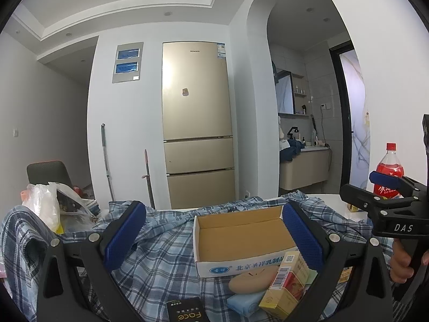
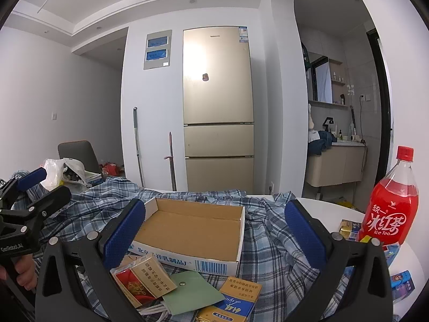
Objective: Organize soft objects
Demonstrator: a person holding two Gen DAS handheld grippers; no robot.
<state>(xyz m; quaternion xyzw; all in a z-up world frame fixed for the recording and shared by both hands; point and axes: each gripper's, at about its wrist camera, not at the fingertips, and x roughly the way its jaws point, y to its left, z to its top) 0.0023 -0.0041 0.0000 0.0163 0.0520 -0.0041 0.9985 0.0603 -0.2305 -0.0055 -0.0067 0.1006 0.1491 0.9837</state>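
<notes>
An open, empty cardboard box (image 1: 241,238) (image 2: 193,230) sits on a blue plaid cloth (image 1: 166,257) (image 2: 268,225) spread over the table. A tan soft pad (image 1: 253,279) and a light blue soft pack (image 1: 245,302) lie in front of the box, beside a yellow-red carton (image 1: 287,284) (image 2: 142,276). A green pouch (image 2: 191,292) and a blue-yellow carton (image 2: 236,299) lie near it. My left gripper (image 1: 214,238) is open and empty, hovering near the box. My right gripper (image 2: 214,234) is open and empty, also facing the box.
An ice tea bottle (image 2: 388,204) (image 1: 388,174) stands at the right on the white table (image 2: 329,206), with small packs (image 2: 400,281) beside it. A plastic bag (image 1: 45,206) (image 2: 57,171) and a chair (image 2: 77,155) are at the left. A fridge (image 1: 197,123) stands behind.
</notes>
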